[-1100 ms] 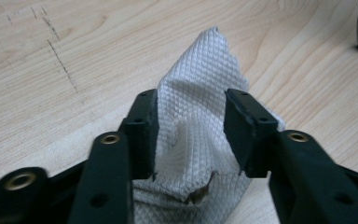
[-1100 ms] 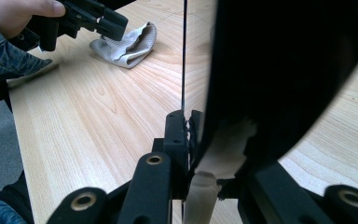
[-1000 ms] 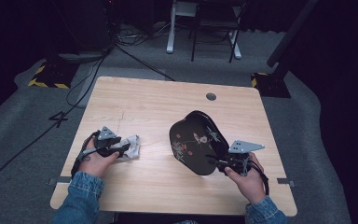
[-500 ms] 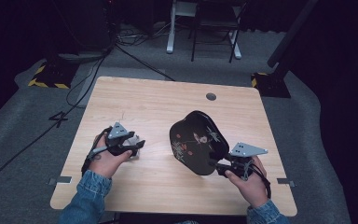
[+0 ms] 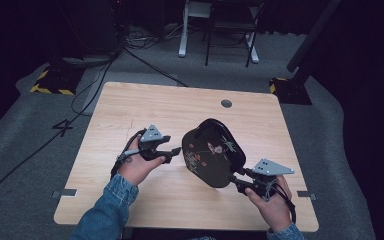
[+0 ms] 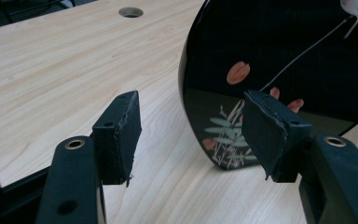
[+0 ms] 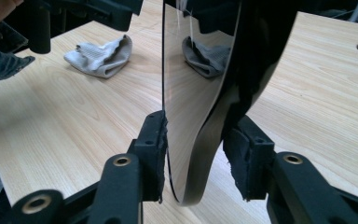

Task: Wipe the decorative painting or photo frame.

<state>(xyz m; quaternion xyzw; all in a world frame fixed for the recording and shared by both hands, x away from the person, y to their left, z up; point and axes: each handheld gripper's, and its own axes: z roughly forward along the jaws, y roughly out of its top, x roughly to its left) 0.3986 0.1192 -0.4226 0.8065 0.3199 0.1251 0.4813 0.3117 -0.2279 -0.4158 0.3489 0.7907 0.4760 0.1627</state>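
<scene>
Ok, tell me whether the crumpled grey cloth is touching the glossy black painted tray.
Apart. The right gripper view shows bare wooden table between the cloth and the upright tray.

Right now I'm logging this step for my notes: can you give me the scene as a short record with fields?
table: light wood
tray: black, flower-painted, tilted on edge
right gripper: fingers just closing, clamped on the tray rim
left gripper: fingers just opening, nothing between them, beside the tray
cloth: grey, crumpled on the table
</scene>
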